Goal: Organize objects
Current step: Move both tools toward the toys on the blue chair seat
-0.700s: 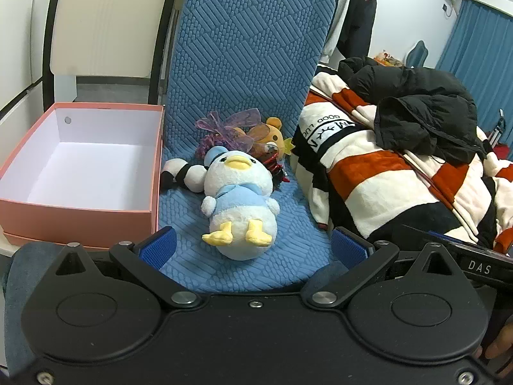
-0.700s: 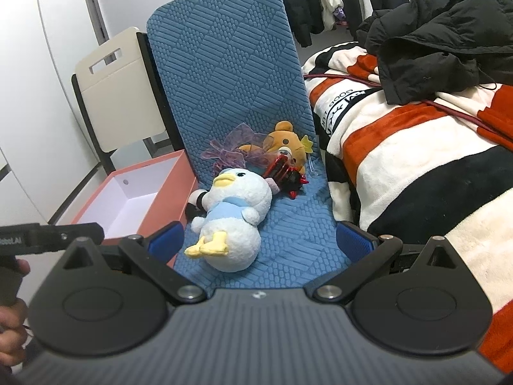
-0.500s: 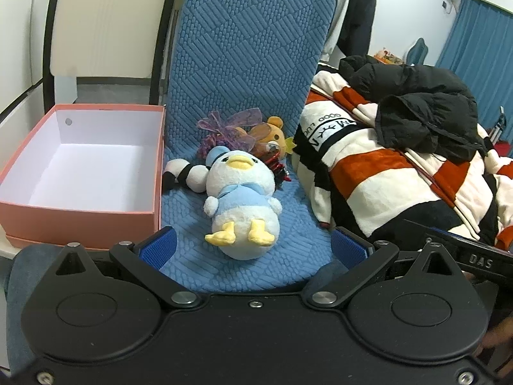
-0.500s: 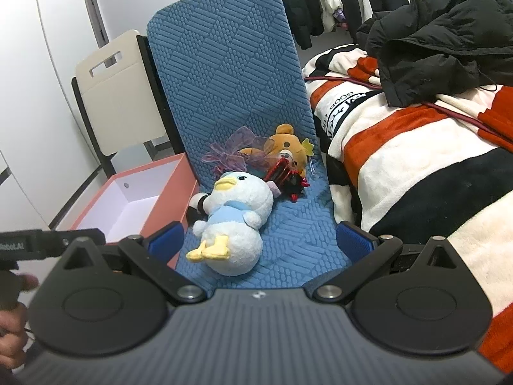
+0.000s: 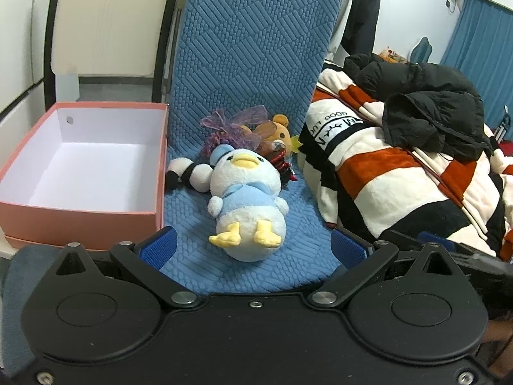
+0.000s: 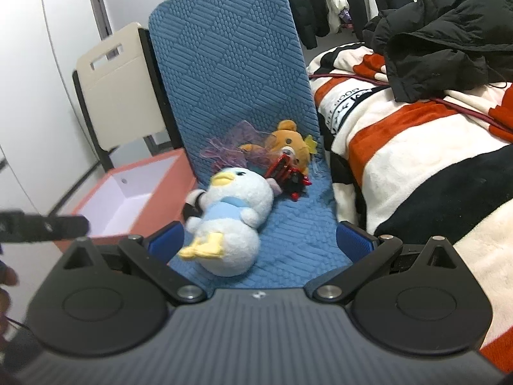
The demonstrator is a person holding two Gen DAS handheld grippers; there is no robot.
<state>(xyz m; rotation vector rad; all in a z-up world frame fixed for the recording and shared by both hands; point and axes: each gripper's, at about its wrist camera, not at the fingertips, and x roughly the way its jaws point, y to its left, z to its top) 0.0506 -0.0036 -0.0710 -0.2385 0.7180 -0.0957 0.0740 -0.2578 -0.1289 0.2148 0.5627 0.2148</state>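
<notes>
A white and light-blue duck plush (image 5: 247,202) (image 6: 232,221) lies on its back on the blue chair seat (image 5: 198,263). Behind it lie a black and white plush (image 5: 189,175), a purple mesh ribbon bundle (image 5: 232,125), an orange bear plush (image 5: 282,134) (image 6: 288,146) and a red and black toy (image 6: 287,173). An empty pink box (image 5: 80,215) (image 6: 134,189) stands left of the chair. My left gripper (image 5: 253,247) is open, its jaws either side of the duck's feet. My right gripper (image 6: 259,240) is open, close in front of the duck.
A bed with an orange, white and black striped blanket (image 5: 400,173) (image 6: 416,160) and a black jacket (image 5: 433,112) lies right of the chair. A beige folding chair (image 6: 121,89) stands behind the box. Clothes hang at the back (image 6: 320,0).
Both grippers have moved forward toward the duck plush, which now looms larger. Both stay open. The toys have not moved.
</notes>
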